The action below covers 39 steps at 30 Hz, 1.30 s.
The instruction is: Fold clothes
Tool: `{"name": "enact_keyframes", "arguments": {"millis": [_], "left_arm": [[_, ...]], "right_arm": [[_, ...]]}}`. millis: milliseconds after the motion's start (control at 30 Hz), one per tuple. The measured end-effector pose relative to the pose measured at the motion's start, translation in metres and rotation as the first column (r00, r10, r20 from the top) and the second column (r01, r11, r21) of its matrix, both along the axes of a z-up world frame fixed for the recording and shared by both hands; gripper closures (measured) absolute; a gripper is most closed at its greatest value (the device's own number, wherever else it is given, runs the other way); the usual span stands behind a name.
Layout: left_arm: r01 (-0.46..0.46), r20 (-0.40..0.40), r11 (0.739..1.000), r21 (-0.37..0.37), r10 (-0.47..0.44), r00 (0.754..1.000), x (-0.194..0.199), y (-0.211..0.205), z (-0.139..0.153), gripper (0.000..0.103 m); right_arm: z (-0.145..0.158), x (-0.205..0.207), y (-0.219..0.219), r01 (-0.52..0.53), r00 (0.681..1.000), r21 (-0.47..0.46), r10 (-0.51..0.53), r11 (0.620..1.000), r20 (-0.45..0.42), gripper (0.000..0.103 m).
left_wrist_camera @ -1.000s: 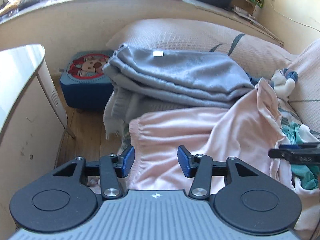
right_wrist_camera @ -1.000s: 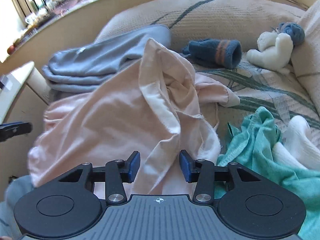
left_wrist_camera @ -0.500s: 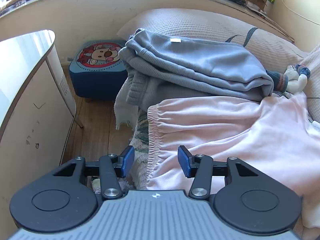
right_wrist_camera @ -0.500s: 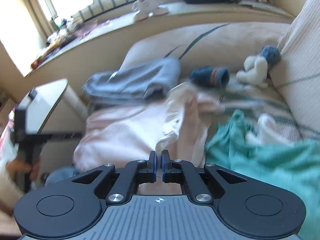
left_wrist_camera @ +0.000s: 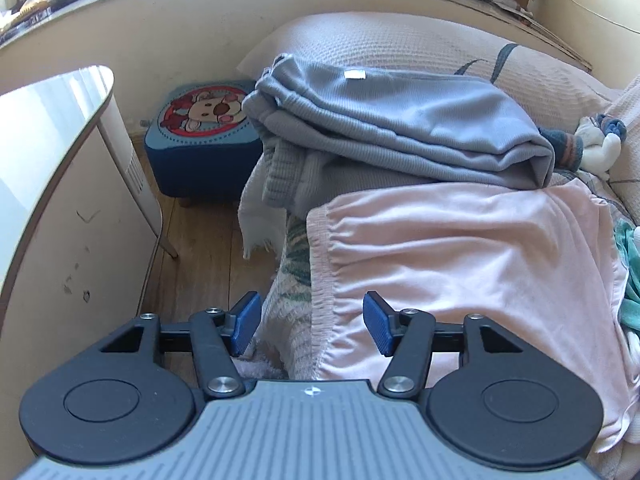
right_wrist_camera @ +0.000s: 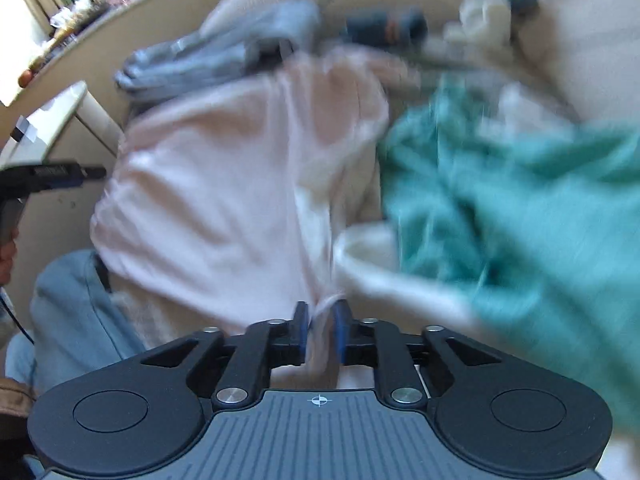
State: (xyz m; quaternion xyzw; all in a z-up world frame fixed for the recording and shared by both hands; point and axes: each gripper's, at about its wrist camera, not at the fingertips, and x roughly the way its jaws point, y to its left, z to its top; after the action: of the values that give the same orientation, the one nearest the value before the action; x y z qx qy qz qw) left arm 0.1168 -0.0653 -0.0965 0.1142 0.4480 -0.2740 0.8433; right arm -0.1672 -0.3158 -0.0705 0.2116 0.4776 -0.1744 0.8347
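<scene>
A pale pink garment [left_wrist_camera: 460, 252] with an elastic waistband lies spread on the bed; it also shows in the blurred right wrist view [right_wrist_camera: 224, 184]. My left gripper [left_wrist_camera: 312, 322] is open, its jaws either side of the waistband edge near the bed's left side. My right gripper [right_wrist_camera: 322, 330] is shut on a bunched edge of the pink garment. The left gripper [right_wrist_camera: 52, 174] shows at the far left of the right wrist view.
A folded grey-blue garment [left_wrist_camera: 400, 128] lies on the pillow [left_wrist_camera: 420, 44] behind. A teal garment [right_wrist_camera: 500, 192] and white cloth lie to the right. A white table [left_wrist_camera: 44, 120] and blue stool [left_wrist_camera: 200, 136] stand left of the bed. A plush toy [left_wrist_camera: 600, 144] sits far right.
My right gripper closed on the pink garment's edge and pulled it down and flat across the bed. My left gripper stayed open and shifted slightly along the waistband.
</scene>
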Motion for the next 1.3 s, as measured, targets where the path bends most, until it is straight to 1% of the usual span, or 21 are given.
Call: {"name": "enact_keyframes", "arguments": {"millis": [33,67,133,167,200,233,300,400,500,600,667,700,733,800,867,967,1000,1100,1200,1267,1300], "left_arm": [[0.001,0.009,1.000,0.004,-0.001,1.000,0.001,-0.002,0.001,0.048],[0.001,0.014,1.000,0.008,-0.001,1.000,0.003,-0.003,0.002,0.048],[0.000,0.019,1.000,0.015,0.000,1.000,0.007,-0.007,0.002,0.048],[0.000,0.021,1.000,0.019,0.000,1.000,0.010,-0.009,0.002,0.048],[0.000,0.024,1.000,0.023,-0.001,1.000,0.012,-0.010,0.002,0.048],[-0.001,0.026,1.000,0.027,0.000,1.000,0.013,-0.012,0.003,0.048],[-0.005,0.024,1.000,0.030,0.005,1.000,0.016,-0.012,0.002,0.048],[-0.013,0.007,1.000,0.026,0.013,1.000,0.020,-0.012,0.000,0.048],[0.004,-0.004,1.000,0.020,-0.004,1.000,0.020,-0.013,-0.002,0.048],[0.049,-0.008,0.999,0.010,-0.049,0.999,0.018,-0.019,-0.005,0.048],[0.065,-0.022,0.998,0.007,-0.065,0.998,0.021,-0.024,-0.011,0.048],[0.060,-0.036,0.998,0.007,-0.059,0.998,0.023,-0.026,-0.014,0.050],[0.052,-0.049,0.999,0.003,-0.052,0.997,0.025,-0.027,-0.017,0.051],[0.036,-0.063,0.999,-0.020,-0.037,0.997,0.029,-0.027,-0.017,0.053],[0.033,-0.054,0.999,-0.028,-0.035,0.998,0.030,-0.025,-0.015,0.053],[0.033,-0.020,0.999,-0.011,-0.033,0.999,0.033,-0.026,-0.009,0.053],[0.033,-0.009,0.999,-0.009,-0.033,0.999,0.035,-0.027,-0.006,0.053],[0.026,0.006,1.000,-0.008,-0.026,1.000,0.041,-0.028,-0.003,0.052],[0.020,0.001,1.000,0.015,-0.020,1.000,0.044,-0.032,-0.010,0.052],[0.005,-0.008,0.999,0.034,-0.005,1.000,0.046,-0.033,-0.016,0.052],[-0.002,-0.014,0.999,0.038,0.003,1.000,0.047,-0.033,-0.018,0.052]], "right_arm": [[0.012,0.001,-0.003,-0.006,0.999,-0.022,0.007,1.000,0.035,0.076],[0.025,0.003,-0.007,-0.009,0.997,-0.064,0.013,0.998,0.071,0.071],[0.043,0.013,-0.015,-0.006,0.990,-0.176,0.031,0.984,0.136,0.035],[0.048,0.020,-0.023,0.001,0.985,-0.230,0.039,0.973,0.169,0.033],[0.049,0.029,-0.032,0.008,0.980,-0.260,0.045,0.965,0.195,0.033],[0.048,0.039,-0.040,0.009,0.978,-0.264,0.046,0.964,0.203,0.034],[0.038,0.062,-0.059,0.006,0.981,-0.266,0.046,0.964,0.189,0.035],[0.022,0.090,-0.071,-0.077,0.987,-0.272,0.112,0.959,0.115,0.040],[0.007,0.109,-0.071,-0.144,0.984,-0.268,0.168,0.952,0.066,0.043],[-0.005,0.119,-0.071,-0.183,0.979,-0.260,0.199,0.948,0.036,0.058],[-0.011,0.125,-0.074,-0.183,0.981,-0.253,0.193,0.950,0.016,0.062],[-0.008,0.125,-0.076,-0.169,0.983,-0.256,0.182,0.952,0.029,0.073],[-0.005,0.125,-0.078,-0.155,0.984,-0.259,0.172,0.953,0.042,0.088],[0.002,0.125,-0.083,-0.127,0.986,-0.263,0.150,0.956,0.068,0.099],[0.009,0.125,-0.087,-0.099,0.987,-0.268,0.128,0.958,0.093,0.100],[0.020,0.126,-0.094,-0.059,0.986,-0.275,0.098,0.960,0.132,0.101],[0.026,0.129,-0.095,-0.056,0.985,-0.292,0.101,0.955,0.142,0.101],[0.024,0.141,-0.101,-0.059,0.987,-0.308,0.103,0.949,0.127,0.101],[0.022,0.153,-0.107,-0.063,0.989,-0.324,0.103,0.944,0.110,0.101],[0.006,0.161,-0.111,-0.066,0.992,-0.325,0.096,0.943,0.077,0.100],[-0.002,0.164,-0.114,-0.063,0.995,-0.305,0.085,0.950,0.059,0.098]]}}
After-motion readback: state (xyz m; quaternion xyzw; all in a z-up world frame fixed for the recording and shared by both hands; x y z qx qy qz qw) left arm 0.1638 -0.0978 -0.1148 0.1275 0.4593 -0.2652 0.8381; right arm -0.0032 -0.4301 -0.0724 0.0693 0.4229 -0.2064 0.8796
